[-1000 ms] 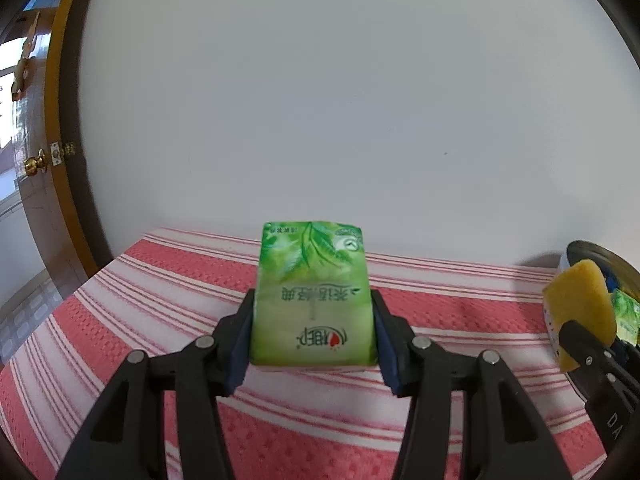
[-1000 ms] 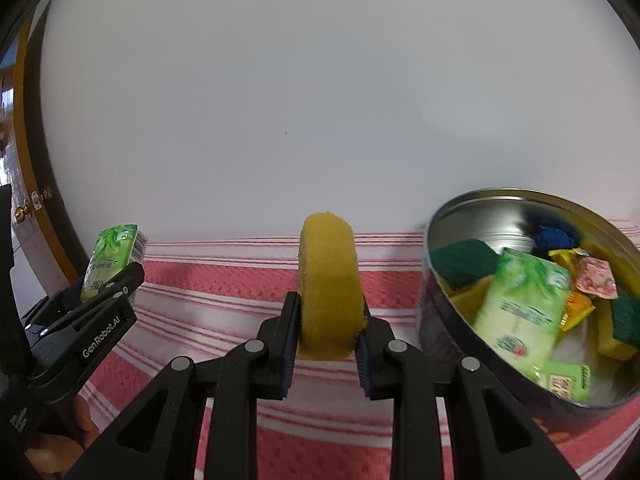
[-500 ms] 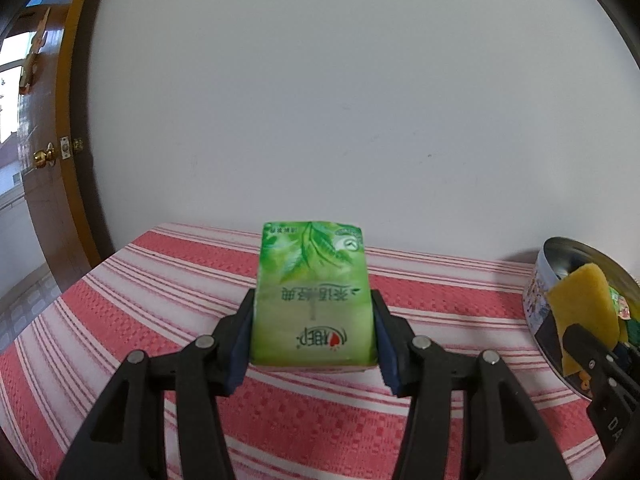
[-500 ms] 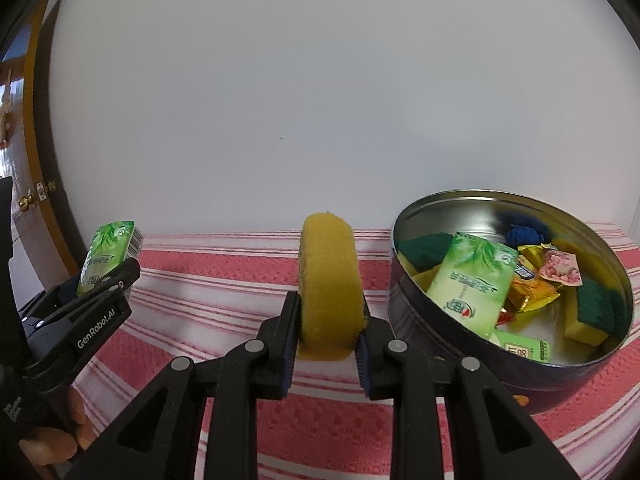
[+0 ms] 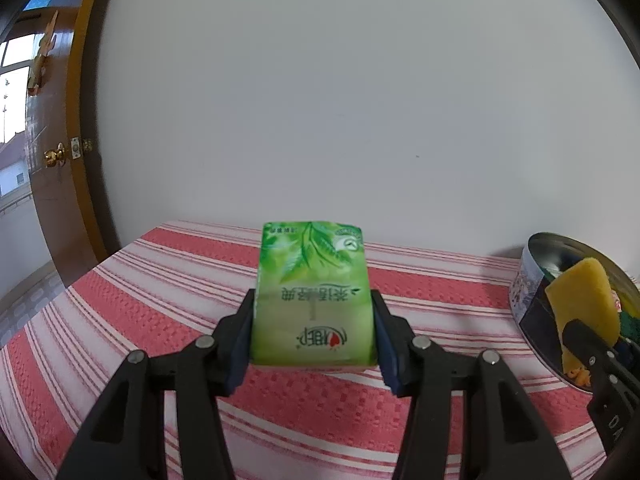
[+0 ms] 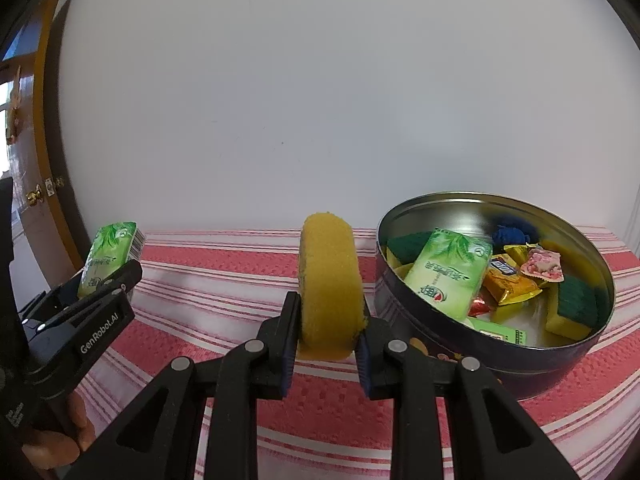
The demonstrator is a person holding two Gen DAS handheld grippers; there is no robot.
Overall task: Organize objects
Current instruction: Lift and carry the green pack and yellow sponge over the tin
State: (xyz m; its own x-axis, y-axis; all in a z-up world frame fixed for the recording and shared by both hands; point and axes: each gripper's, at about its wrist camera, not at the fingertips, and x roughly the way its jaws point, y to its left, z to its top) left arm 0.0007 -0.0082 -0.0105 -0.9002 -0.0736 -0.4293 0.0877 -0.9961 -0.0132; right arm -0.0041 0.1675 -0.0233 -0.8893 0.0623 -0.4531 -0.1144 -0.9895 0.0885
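Both hands have carried their loads sideways across the table toward the round metal tin (image 6: 496,364): a second ago the left wrist view caught only a sliver of it at the right edge, and now its rim and printed wall show there, while in the right wrist view the whole open mouth of the tin has slid in from the right. The grips themselves have not changed. The left gripper (image 5: 314,328) is clamped on a green tissue pack (image 5: 314,296), pads pressed against its two long sides, the pack held off the cloth. The right gripper (image 6: 326,330) is closed tight on a yellow sponge (image 6: 328,280), which stands on edge between the pads and bulges above them.

This reads as a carry toward the tin, with both items likely bound for it, the sponge nearer than the pack. The tin already holds a second green tissue pack (image 6: 450,272), yellow and green scouring sponges (image 6: 572,300), snack wrappers (image 6: 510,282) and something dark blue at the back that may be a ball of yarn or a cloth; it is too shadowed to tell. It is crowded, so each drop will need a free spot.

The table wears a red and white striped cloth (image 5: 160,292) with a waffle weave. Behind it is a plain white wall (image 5: 320,100), and at the far left a brown wooden door (image 5: 48,140) with a brass knob (image 5: 52,157), and a window beyond.
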